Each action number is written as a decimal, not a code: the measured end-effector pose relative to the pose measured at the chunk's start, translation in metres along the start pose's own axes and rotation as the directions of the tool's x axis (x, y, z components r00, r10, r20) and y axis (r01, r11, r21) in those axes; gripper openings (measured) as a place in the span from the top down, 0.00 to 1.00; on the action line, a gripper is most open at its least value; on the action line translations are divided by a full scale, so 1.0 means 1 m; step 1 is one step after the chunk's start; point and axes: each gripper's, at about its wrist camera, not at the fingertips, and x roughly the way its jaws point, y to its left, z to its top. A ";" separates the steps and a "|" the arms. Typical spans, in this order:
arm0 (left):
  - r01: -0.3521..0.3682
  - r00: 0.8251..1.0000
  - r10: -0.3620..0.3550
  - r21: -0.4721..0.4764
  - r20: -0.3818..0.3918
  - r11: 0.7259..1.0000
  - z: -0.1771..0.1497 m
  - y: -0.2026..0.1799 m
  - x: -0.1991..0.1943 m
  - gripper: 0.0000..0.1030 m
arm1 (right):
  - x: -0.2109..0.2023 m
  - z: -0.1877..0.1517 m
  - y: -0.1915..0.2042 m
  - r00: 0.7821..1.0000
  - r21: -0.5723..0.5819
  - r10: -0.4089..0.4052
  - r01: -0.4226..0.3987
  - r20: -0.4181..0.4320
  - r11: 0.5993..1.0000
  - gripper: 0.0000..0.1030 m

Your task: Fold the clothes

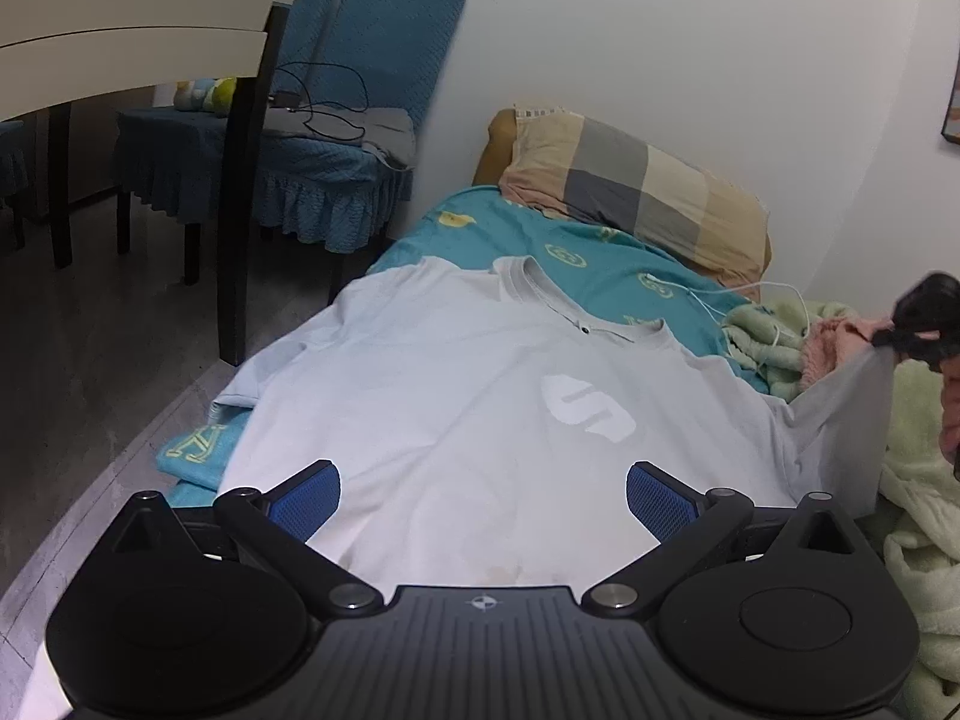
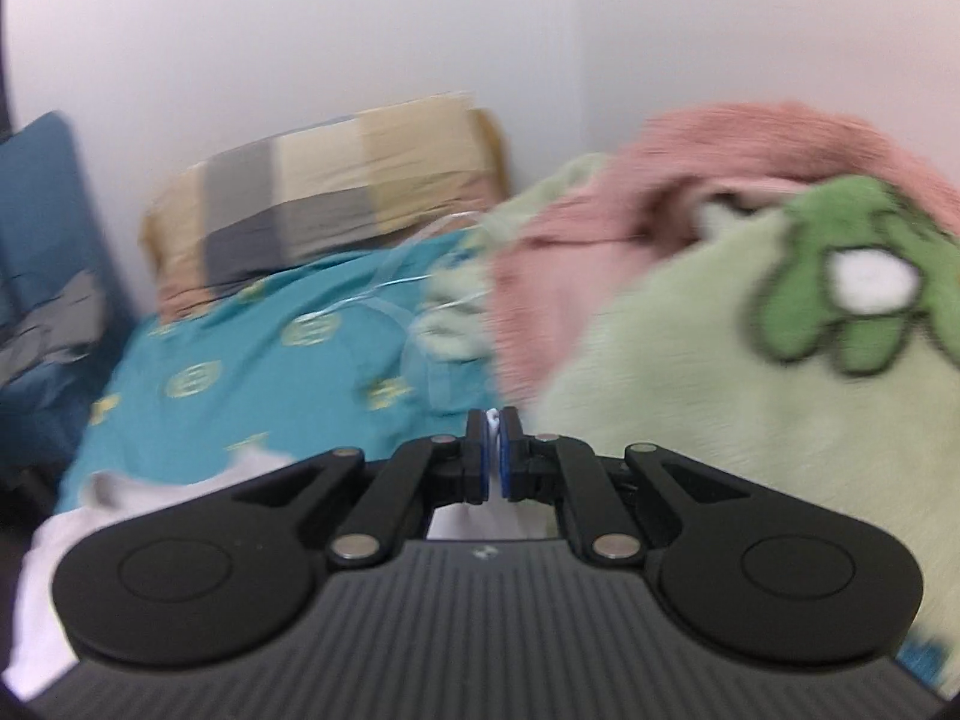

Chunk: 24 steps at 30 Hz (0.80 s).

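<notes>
Home bedroom: bed (image 1: pixel 540 252) with pillow (image 1: pixel 636 192), blankets (image 2: pixel 720 408); covered chairs (image 1: pixel 336 138) beside.

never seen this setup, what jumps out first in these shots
A pale t-shirt lies spread across the teal bedsheet, filling the middle. The right gripper pinches its sleeve up at the right edge, and the left gripper hangs open over the hem.

Your bed (image 1: pixel 600 264) wore a teal sheet with yellow motifs. On it your pale T-shirt (image 1: pixel 480 390) lay spread flat, a checked pillow (image 1: pixel 636 192) sat against the wall, and a white cable (image 1: pixel 708 294) ran toward green and pink fleece blankets (image 1: pixel 918 480).
</notes>
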 end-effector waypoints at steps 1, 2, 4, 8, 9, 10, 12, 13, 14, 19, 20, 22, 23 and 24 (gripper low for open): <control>-0.004 1.000 0.004 -0.007 0.004 1.000 0.002 0.003 -0.002 0.00 | -0.005 -0.002 0.018 0.999 -0.013 0.029 -0.029 -0.013 0.999 0.94; -0.005 1.000 0.005 -0.016 0.009 1.000 0.004 0.007 -0.004 0.00 | -0.009 -0.006 0.037 0.998 -0.024 0.061 -0.062 -0.029 0.998 0.94; -0.014 1.000 0.014 -0.030 0.018 0.999 0.007 0.014 -0.006 0.00 | -0.013 -0.017 0.076 0.989 -0.036 0.130 -0.132 -0.065 0.991 0.94; -0.041 0.999 0.042 -0.052 0.019 0.998 0.009 0.028 -0.005 0.00 | -0.016 -0.057 0.144 0.947 -0.019 0.274 -0.281 -0.169 0.960 0.93; -0.043 0.999 0.044 -0.060 0.013 0.997 0.009 0.032 -0.003 0.00 | -0.014 -0.071 0.159 0.935 -0.020 0.301 -0.310 -0.188 0.950 0.93; -0.045 0.999 0.046 -0.069 0.007 0.997 0.008 0.036 -0.001 0.00 | -0.011 -0.085 0.172 0.927 -0.035 0.316 -0.329 -0.202 0.944 0.93; -0.049 0.999 0.048 -0.084 -0.006 0.995 0.007 0.041 0.002 0.00 | -0.003 -0.110 0.189 0.920 -0.058 0.322 -0.342 -0.223 0.938 0.92; -0.047 0.999 0.047 -0.084 -0.011 0.995 0.006 0.042 0.004 0.00 | 0.002 -0.121 0.192 0.915 -0.054 0.328 -0.349 -0.235 0.935 0.91; -0.046 0.999 0.045 -0.084 -0.016 0.995 0.006 0.043 0.007 0.00 | 0.005 -0.129 0.191 0.905 -0.038 0.344 -0.364 -0.250 0.931 0.90; -0.027 0.999 0.025 -0.069 -0.027 0.997 0.005 0.038 0.015 0.00 | -0.012 -0.145 0.165 0.846 0.053 0.456 -0.460 -0.276 0.886 0.34; -0.022 0.999 0.020 -0.065 -0.028 0.998 0.004 0.036 0.016 0.00 | -0.025 -0.143 0.158 0.849 0.037 0.464 -0.471 -0.254 0.881 0.32; -0.014 0.999 0.012 -0.055 -0.030 0.998 0.002 0.033 0.017 0.00 | -0.057 -0.139 0.142 0.851 0.002 0.478 -0.490 -0.219 0.872 0.33; -0.008 1.000 0.007 -0.052 -0.030 0.999 0.001 0.030 0.017 0.00 | -0.074 -0.138 0.133 0.852 -0.009 0.481 -0.493 -0.208 0.870 0.33; 0.001 1.000 -0.002 -0.050 -0.028 0.999 0.000 0.029 0.017 0.00 | -0.092 -0.136 0.123 0.854 -0.015 0.480 -0.493 -0.202 0.870 0.34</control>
